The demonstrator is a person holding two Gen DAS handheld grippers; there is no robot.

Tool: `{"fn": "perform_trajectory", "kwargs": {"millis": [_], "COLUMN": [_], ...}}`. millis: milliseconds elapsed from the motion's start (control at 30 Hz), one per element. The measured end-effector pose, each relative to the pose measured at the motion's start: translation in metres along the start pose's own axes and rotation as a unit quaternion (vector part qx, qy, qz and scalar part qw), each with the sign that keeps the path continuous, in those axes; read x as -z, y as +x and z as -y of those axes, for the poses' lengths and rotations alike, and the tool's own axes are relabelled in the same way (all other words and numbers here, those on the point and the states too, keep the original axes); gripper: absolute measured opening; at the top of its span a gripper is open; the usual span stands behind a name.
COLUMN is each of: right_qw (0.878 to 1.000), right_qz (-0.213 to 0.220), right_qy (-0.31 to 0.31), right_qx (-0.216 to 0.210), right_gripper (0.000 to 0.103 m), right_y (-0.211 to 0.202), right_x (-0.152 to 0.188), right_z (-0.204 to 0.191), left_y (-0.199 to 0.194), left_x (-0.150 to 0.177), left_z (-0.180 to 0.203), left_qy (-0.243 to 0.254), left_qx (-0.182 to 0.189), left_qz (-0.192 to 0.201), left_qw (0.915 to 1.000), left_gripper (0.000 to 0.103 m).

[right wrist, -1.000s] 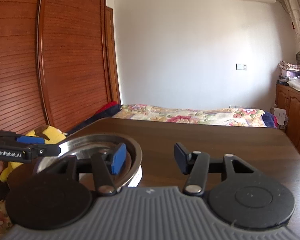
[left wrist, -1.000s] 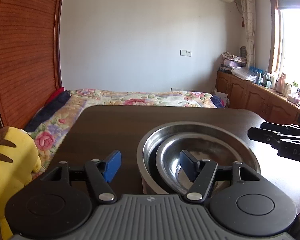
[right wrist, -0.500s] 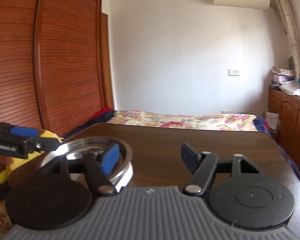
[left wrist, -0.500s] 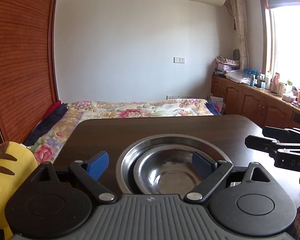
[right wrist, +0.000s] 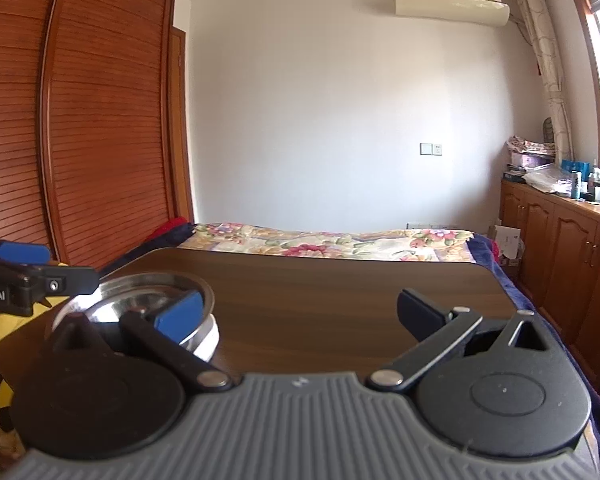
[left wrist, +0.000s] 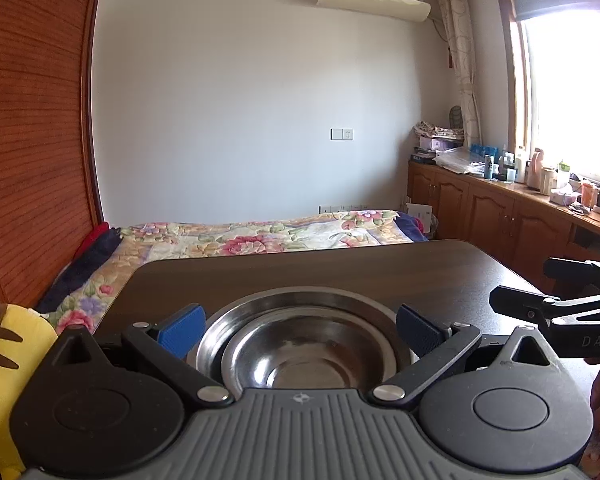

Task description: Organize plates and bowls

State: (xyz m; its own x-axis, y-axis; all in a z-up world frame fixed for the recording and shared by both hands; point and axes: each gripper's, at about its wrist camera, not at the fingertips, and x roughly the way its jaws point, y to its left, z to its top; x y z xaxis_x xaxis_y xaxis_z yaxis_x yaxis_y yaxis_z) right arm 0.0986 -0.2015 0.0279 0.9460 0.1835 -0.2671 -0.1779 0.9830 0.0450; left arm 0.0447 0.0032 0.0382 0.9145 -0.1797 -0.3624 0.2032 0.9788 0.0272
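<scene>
Two steel bowls are being kept nested on the dark table [left wrist: 340, 272], the small bowl [left wrist: 308, 356] sitting inside the large bowl [left wrist: 304, 300], near the table's left front corner. The left gripper [left wrist: 300, 330] is being held spread wide, its blue pads [left wrist: 182, 328] flanking the bowls without touching them. The right gripper [right wrist: 300, 314] is likewise being held wide apart, over bare tabletop just beside the bowls. A yellow toy [left wrist: 4, 344] is being shown at the table's left edge.

dark wooden table [left wrist: 340, 268], nested steel bowls [left wrist: 308, 344]
</scene>
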Motion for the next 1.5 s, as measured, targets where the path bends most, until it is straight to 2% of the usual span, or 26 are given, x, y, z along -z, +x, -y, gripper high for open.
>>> {"fn": "perform_trajectory", "kwargs": {"millis": [333, 933, 1500], "right_qw": [1.0, 0.998, 0.999], "right_qz": [0.006, 0.045, 0.019], "right_qy": [0.008, 0.012, 0.015], "right_qx": [0.024, 0.031, 0.033], "right_gripper": [0.103, 0.103, 0.103], "right_y": [-0.007, -0.027, -0.021], "right_x": [-0.003, -0.01, 0.013], "right_z": [0.009, 0.008, -0.001], "left_y": [0.001, -0.024, -0.017], "left_x": [-0.002, -0.001, 0.023], "left_z": [0.014, 0.021, 0.013], "left_qy": [0.004, 0.004, -0.005], "left_qx": [-0.012, -0.026, -0.037], "left_qz": [-0.005, 0.02, -0.005], "left_qw": [0.9999, 0.9995, 0.9993], "left_gripper": [0.103, 0.103, 0.103]}}
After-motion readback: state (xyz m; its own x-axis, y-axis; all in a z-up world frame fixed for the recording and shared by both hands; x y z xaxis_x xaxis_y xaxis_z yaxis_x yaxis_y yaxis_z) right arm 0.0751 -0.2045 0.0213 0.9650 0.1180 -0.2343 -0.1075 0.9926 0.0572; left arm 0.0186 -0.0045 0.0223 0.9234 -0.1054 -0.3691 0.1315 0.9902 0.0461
